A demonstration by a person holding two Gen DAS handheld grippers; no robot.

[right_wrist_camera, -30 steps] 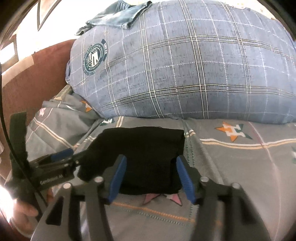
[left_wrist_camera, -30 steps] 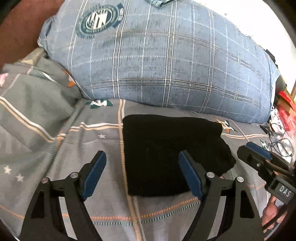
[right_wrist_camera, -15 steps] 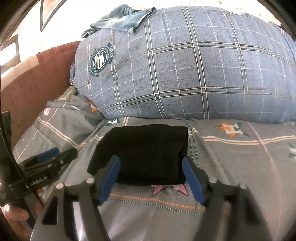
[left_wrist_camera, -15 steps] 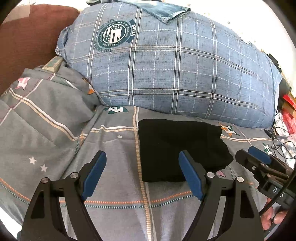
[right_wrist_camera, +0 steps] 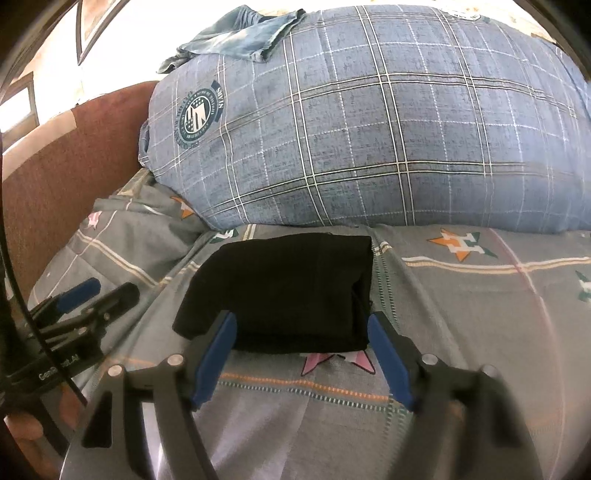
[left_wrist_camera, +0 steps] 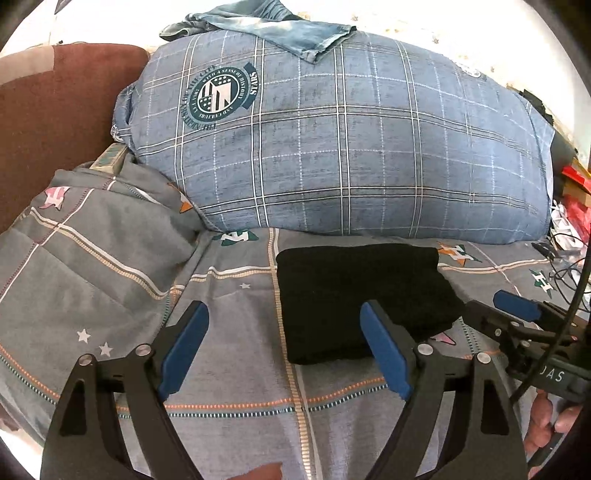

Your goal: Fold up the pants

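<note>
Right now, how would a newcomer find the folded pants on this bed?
Find the big blue plaid pillow. Just before it, on the grey patterned bedsheet, lie the folded black pants. They are the only plain black cloth; the jeans on the pillow are faded blue.

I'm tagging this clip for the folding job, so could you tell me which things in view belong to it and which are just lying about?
Job:
- folded black pants
- left gripper, open
- right gripper, open

Lying about:
- plaid pillow
- denim garment on the pillow
- cables
- grey bedsheet
</note>
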